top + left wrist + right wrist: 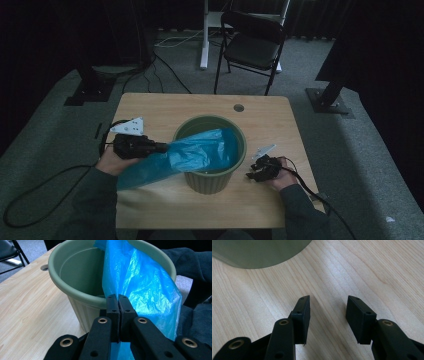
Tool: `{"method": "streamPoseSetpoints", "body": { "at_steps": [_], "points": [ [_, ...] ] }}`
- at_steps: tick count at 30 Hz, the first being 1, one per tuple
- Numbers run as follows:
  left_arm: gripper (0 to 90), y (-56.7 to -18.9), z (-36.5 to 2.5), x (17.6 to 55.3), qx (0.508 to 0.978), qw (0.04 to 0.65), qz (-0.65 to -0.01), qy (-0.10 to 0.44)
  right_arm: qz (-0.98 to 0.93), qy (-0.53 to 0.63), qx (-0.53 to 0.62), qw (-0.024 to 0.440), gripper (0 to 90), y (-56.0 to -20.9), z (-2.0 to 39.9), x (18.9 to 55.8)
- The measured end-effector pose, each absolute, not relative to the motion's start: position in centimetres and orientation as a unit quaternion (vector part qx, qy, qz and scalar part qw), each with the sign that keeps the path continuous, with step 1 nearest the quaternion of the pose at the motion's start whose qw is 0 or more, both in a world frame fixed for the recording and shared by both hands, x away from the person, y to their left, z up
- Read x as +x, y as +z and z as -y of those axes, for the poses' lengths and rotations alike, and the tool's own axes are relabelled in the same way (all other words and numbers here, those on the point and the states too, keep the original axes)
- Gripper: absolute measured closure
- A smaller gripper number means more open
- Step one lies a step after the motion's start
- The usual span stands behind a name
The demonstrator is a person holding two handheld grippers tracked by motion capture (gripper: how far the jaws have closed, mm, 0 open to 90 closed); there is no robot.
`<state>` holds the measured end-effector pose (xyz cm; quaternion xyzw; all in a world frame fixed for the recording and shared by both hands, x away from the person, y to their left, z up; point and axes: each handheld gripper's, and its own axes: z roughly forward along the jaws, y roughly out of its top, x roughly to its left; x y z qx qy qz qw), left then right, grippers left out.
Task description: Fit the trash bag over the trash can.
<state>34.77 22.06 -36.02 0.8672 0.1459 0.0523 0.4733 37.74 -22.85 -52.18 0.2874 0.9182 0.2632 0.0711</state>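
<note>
No writing shows; left hand-held gripper (119, 305) pinches the blue bag (142, 285) at the green pot (75, 267); right hand-held gripper (328, 311) is released.

Lab or studio: black curtains (60, 30), grey carpet (350, 150), folding chair (252, 45), floor cables (170, 40), stand bases (330, 100).

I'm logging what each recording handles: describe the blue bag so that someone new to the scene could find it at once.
Start at the wooden table and find the green ribbed pot at its middle. The blue bag lies over the pot's near-left rim, one end inside and the other trailing toward the left claw, which is shut on it. It is the one bright, crinkled, see-through plastic thing there.
</note>
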Motion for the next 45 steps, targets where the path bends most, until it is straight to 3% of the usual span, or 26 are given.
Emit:
{"method": "streamPoseSetpoints", "body": {
  "at_steps": [21,45],
  "points": [
    [88.5,-36.5,-24.0,34.0,0.858,0.488,-0.157,0.042,-0.917,0.265,0.288,0.071,53.8,-52.2,22.8,37.7],
    [88.2,-36.4,-18.9,35.7,0.856,0.494,-0.150,0.004,-0.918,0.263,0.287,0.071,53.8,-52.2,22.8,37.8]
  ]
}}
